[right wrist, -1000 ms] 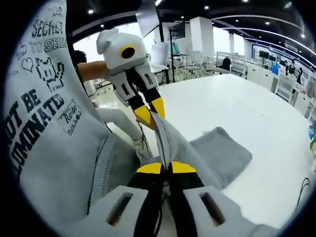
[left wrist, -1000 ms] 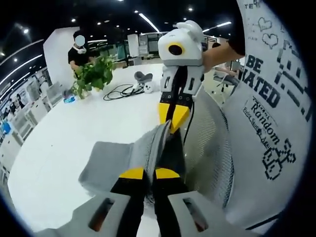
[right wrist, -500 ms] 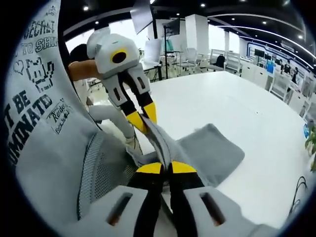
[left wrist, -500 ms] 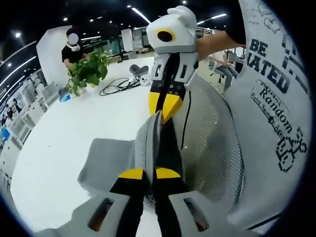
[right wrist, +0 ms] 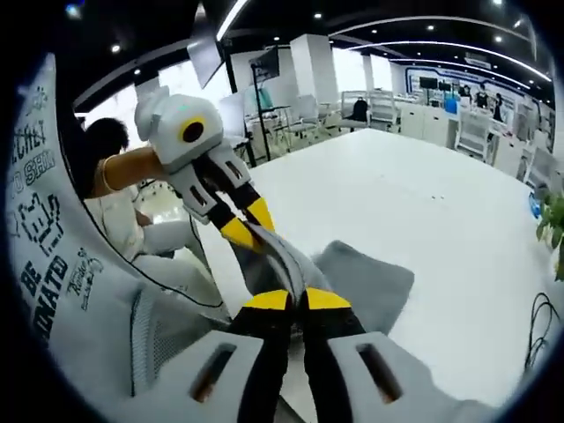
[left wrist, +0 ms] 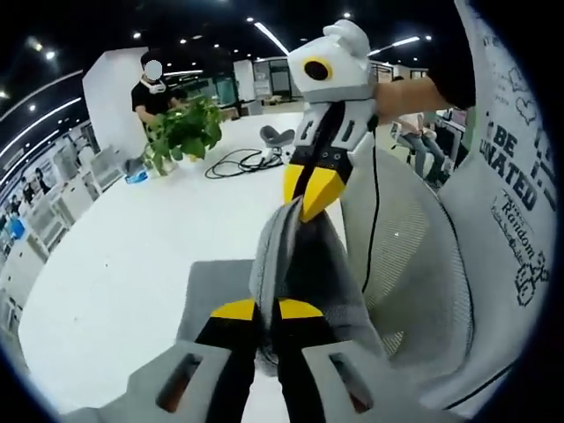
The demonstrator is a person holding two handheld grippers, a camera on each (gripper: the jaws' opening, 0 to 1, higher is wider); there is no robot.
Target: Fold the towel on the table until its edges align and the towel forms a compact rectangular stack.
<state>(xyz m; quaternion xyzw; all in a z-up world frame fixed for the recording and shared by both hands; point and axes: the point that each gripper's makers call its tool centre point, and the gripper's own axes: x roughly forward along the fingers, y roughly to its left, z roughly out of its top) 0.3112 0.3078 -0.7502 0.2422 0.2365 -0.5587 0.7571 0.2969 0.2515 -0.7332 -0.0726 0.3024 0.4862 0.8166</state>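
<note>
- The towel (left wrist: 291,256) reads plain grey, no print on it, against a white table (left wrist: 132,256).
- Left gripper (left wrist: 258,310): yellow tips on black jaws, pale grey body below.
- Right gripper (left wrist: 310,204) comes in white-bodied, black linkage, yellow tips.
- The person's shirt (left wrist: 520,211) is light grey with black lettering and pixel-style doodles.
- The chair back (left wrist: 414,264) looks like whitish-grey mesh, though the fisheye blurs it.
- Green leafy plant (left wrist: 181,132) at the far end, black cable (left wrist: 238,163) coiled beside it.

Shirt (left wrist: 515,220) reads "BE", "NATED", "Random"; "BE" again (right wrist: 35,273).
</note>
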